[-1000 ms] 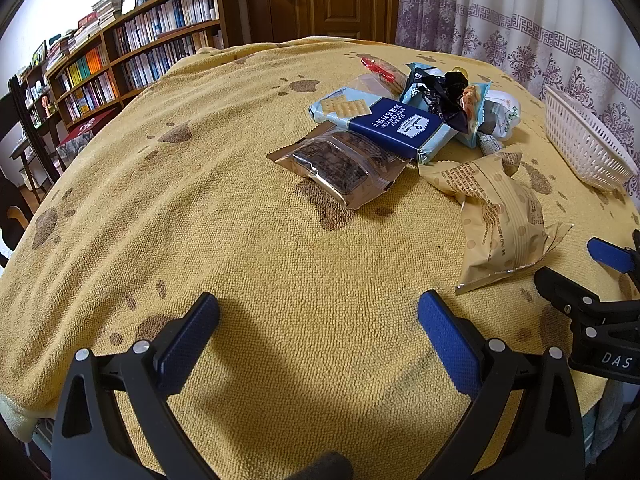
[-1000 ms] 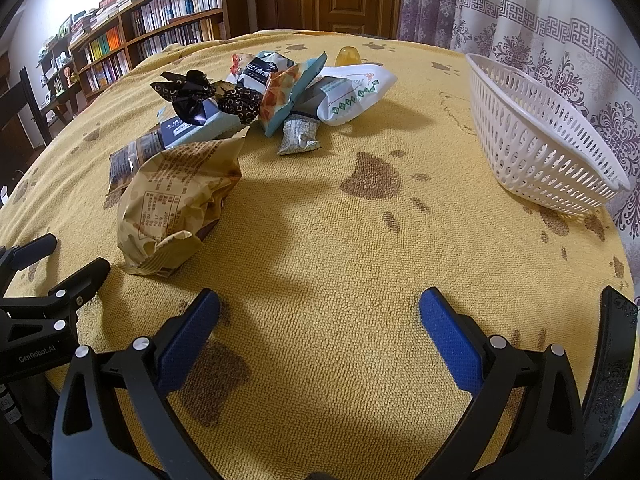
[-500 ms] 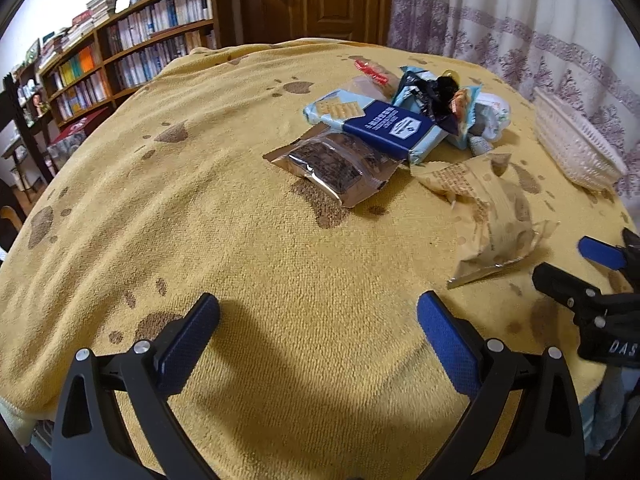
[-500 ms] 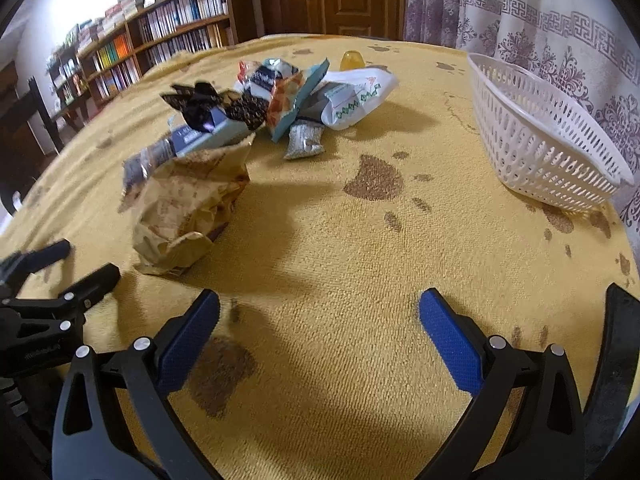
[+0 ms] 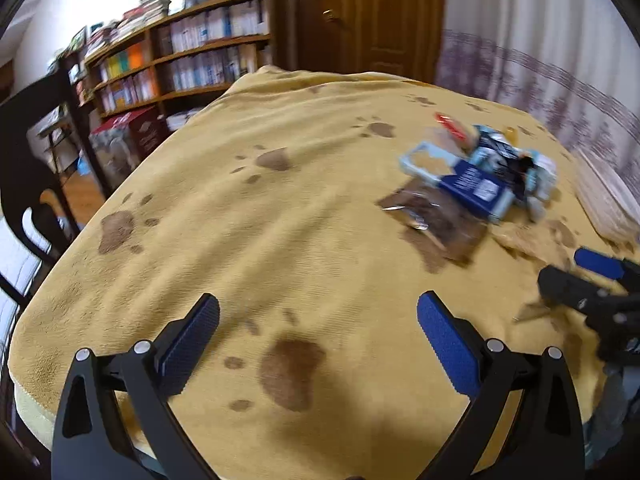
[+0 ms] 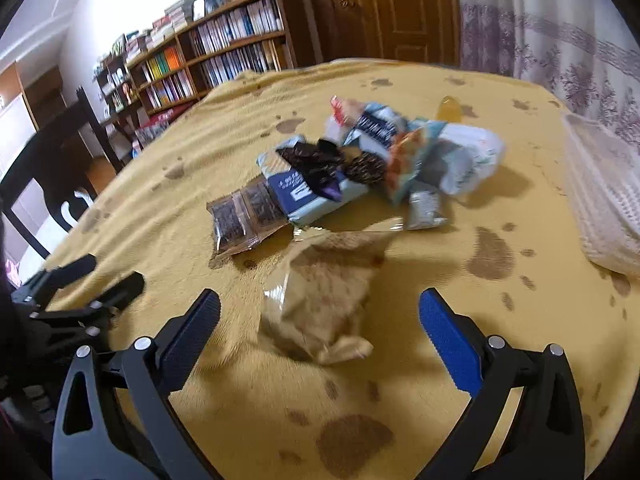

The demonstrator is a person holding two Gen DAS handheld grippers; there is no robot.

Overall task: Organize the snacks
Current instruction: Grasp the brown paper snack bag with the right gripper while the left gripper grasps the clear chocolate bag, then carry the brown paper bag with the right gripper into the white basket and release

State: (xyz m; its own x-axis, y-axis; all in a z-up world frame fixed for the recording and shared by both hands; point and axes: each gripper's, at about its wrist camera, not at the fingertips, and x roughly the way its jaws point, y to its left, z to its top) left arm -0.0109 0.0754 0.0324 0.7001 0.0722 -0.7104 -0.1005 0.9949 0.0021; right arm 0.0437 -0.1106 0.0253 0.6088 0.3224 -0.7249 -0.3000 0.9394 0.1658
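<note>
A pile of snack packets lies on the yellow paw-print tablecloth. A tan crinkled bag lies nearest, just ahead of my open, empty right gripper. Behind it are a clear packet of dark bars, a blue cracker pack, a black wrapper and a white bag. My left gripper is open and empty over bare cloth, left of the blurred pile; the blue pack and dark packet show there.
A white slatted basket stands at the table's right edge, also in the left wrist view. A bookshelf, a dark chair and a wooden door stand beyond the table. A small yellow object lies behind the pile.
Both views have swung left and are blurred by motion. The right gripper now faces the tan bag and pile; the left gripper has turned away from the pile towards the bookshelf side.
</note>
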